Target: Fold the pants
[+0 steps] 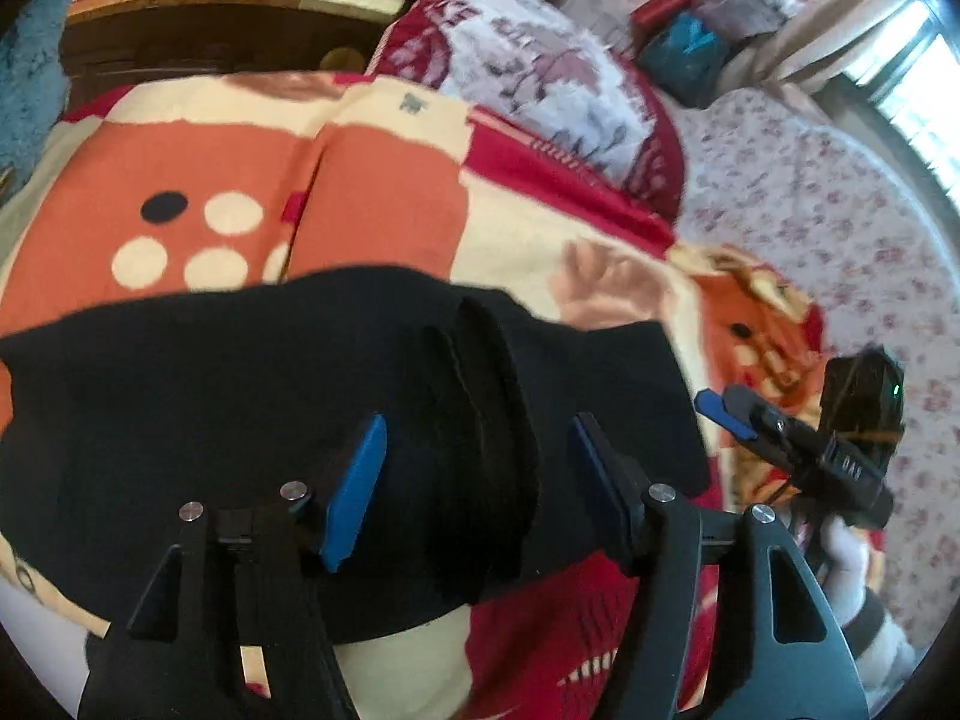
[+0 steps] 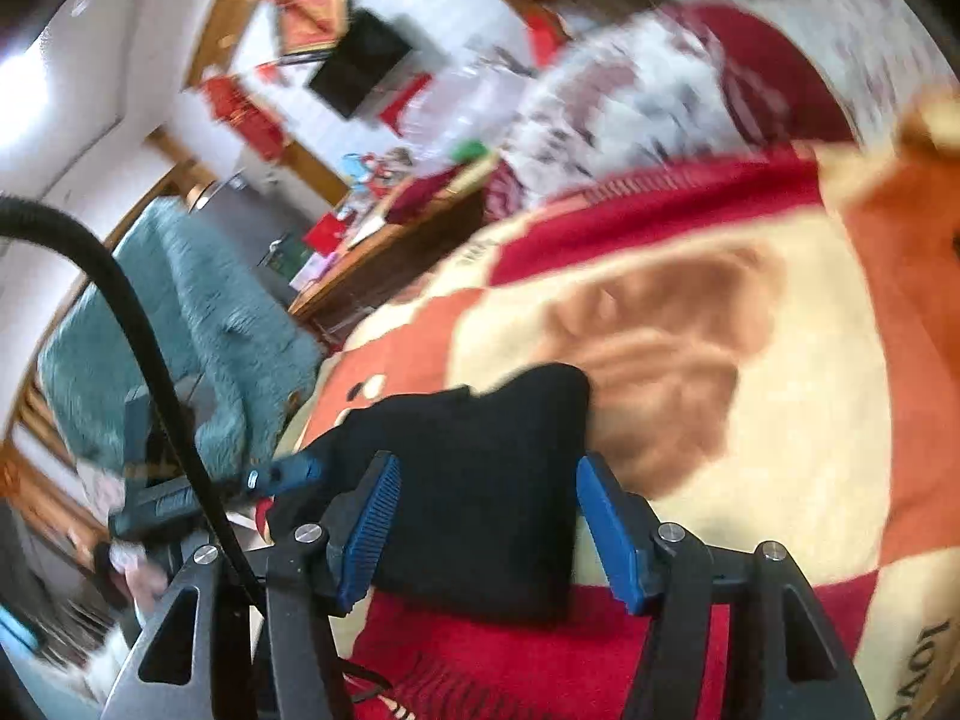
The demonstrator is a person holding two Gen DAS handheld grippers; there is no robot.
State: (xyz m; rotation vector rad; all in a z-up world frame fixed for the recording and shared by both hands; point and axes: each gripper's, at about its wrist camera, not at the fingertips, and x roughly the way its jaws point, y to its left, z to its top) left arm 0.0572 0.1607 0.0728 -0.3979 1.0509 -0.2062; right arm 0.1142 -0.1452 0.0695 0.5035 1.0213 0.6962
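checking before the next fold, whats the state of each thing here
black pants: lying in folded layers on the blanket, not gripped
left gripper: open, pads apart over the pants
right gripper: open, pads either side of the pants' edge
cartoon blanket: spread out under the pants

**Black on a loud blanket**

My pants (image 1: 300, 396) are plain black. My finger pads (image 1: 357, 492) are blue on dark frames. The blanket (image 1: 372, 192) under them is orange, cream and red, with cream dots and one black. The pillow (image 1: 540, 72) is white and maroon.
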